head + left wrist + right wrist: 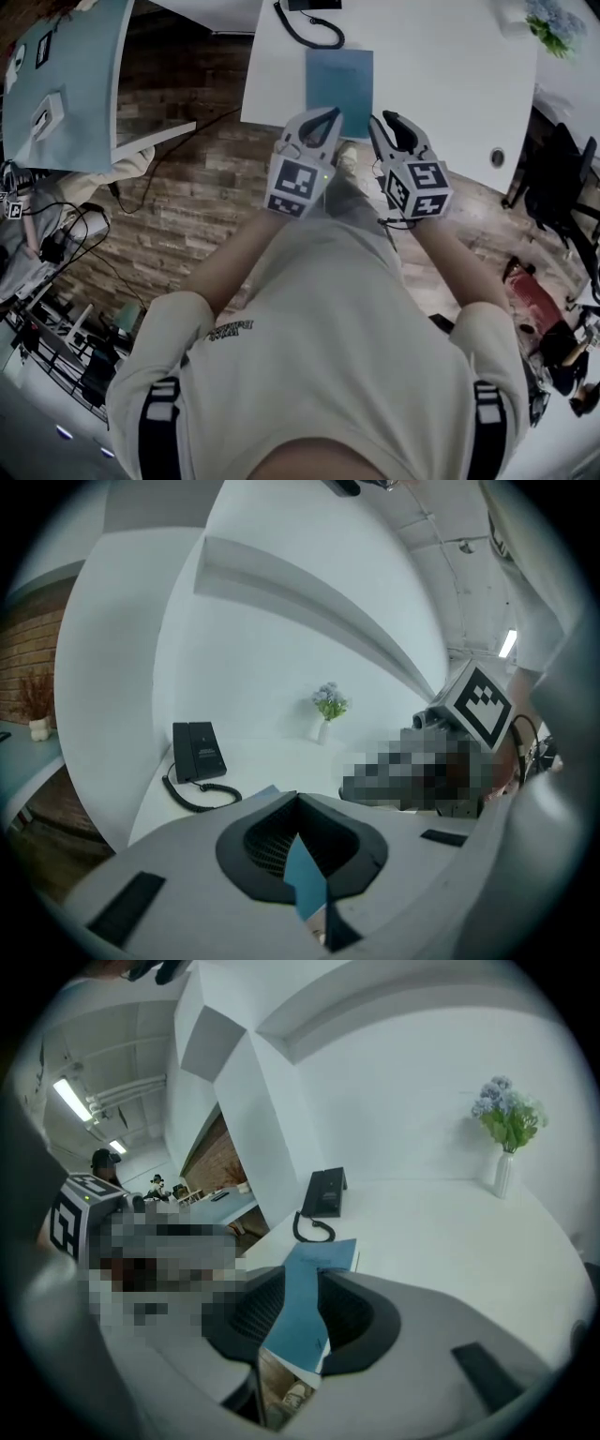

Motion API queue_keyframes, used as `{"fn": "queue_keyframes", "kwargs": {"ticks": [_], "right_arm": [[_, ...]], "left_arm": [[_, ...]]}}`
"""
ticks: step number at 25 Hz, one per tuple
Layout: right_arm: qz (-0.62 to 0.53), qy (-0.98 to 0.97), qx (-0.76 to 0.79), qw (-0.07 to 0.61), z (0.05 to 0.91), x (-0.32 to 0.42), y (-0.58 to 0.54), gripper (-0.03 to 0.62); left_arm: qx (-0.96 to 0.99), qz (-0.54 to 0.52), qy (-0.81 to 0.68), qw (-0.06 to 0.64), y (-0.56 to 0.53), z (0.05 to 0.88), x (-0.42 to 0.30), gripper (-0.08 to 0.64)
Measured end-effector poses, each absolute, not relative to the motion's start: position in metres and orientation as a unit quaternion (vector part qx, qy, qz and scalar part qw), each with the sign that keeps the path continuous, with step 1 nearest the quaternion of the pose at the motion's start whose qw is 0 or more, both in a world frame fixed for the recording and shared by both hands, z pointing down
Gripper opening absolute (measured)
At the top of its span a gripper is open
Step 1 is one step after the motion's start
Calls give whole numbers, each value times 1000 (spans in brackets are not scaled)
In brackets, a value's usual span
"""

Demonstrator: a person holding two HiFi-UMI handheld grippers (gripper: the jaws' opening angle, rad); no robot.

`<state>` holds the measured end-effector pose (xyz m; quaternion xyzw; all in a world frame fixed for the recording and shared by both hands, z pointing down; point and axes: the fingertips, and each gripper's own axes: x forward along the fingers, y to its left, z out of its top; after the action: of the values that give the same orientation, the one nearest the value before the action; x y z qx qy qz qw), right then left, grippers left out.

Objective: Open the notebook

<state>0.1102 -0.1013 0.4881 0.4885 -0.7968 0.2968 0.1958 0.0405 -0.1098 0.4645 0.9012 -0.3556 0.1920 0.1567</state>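
A closed blue notebook (339, 80) lies flat on the white table (450, 84), close to its near edge. Both grippers hover side by side just short of that edge, pointing at the notebook. My left gripper (326, 114) is at the notebook's near left corner, its tips together and nothing held. In the left gripper view a sliver of the notebook (305, 874) shows behind the gripper (298, 803). My right gripper (386, 120) is at the near right corner, jaws apart. The right gripper view shows the notebook (323, 1255) through the empty gap of the gripper (302, 1272).
A black telephone (314, 19) with a coiled cord sits beyond the notebook. A vase of flowers (553, 23) stands at the far right corner. A round cable hole (497, 157) is in the table's right side. A light-blue desk (66, 84) stands to the left.
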Motion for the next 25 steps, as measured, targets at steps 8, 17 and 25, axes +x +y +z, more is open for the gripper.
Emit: {"fn": "queue_keyframes", "kwargs": {"ticks": [8,17,25], "right_arm": [[357,-770,479,224,558,115,-101,114],[425,-745,466,215,597,107,-91,115],[440,-741,467,198,596,102,-89,100]], "left_arm": [[882,263,-324,220,-108,548,43,3],[857,313,-315,263,-103,598,37,3],[852,331,-319,250,-103,601,37,3]]}}
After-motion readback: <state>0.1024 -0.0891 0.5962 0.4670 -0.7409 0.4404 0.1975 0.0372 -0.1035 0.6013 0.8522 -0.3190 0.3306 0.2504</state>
